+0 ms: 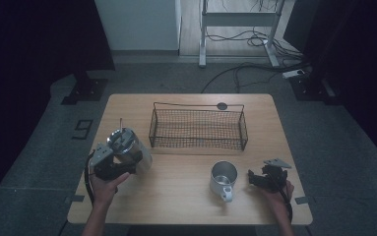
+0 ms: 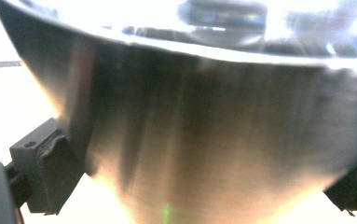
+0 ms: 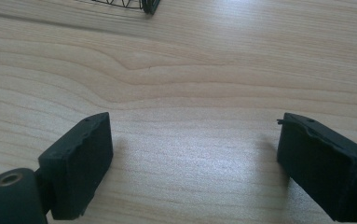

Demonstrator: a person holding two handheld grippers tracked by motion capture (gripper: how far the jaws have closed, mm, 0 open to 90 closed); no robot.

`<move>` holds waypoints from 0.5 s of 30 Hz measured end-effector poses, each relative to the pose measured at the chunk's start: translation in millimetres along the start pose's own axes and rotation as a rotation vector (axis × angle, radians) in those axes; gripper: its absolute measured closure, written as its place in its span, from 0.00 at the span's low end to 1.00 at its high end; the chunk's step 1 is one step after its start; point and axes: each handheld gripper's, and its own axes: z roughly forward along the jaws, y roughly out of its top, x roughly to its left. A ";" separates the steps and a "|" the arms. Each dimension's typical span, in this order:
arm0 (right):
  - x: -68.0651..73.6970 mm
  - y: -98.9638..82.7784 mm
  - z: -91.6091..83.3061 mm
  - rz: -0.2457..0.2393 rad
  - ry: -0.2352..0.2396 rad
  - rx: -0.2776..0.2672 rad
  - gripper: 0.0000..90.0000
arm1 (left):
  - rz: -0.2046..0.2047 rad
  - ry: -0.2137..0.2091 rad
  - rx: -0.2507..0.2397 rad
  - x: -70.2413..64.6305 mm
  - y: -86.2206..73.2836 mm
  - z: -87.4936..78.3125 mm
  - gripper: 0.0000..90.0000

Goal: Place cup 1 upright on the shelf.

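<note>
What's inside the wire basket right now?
Nothing that I can see: the black wire basket shows only bare mesh with the wooden table through it. The steel pot and mug sit outside, nearer the person.

Shiny brushed-metal canister [image 2: 204,130]; matt wood table [image 3: 204,70].

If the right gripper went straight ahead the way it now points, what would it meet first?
Probably bare table: the right gripper has open, empty jaws, and only the wire basket's corner lies far ahead, slightly left.
</note>
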 end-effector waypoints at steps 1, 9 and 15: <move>-0.1 0.0 0.0 0.000 0.001 0.000 0.11 | -0.003 -0.002 -0.003 0.5 1.0 0.2 0.04; -0.2 0.0 0.0 0.000 0.002 0.000 0.11 | 0.003 -0.010 -0.012 -0.5 8.0 2.7 0.04; -0.3 0.0 -0.1 0.000 0.000 0.001 0.11 | 0.016 -0.018 -0.019 -4.5 13.4 4.7 0.04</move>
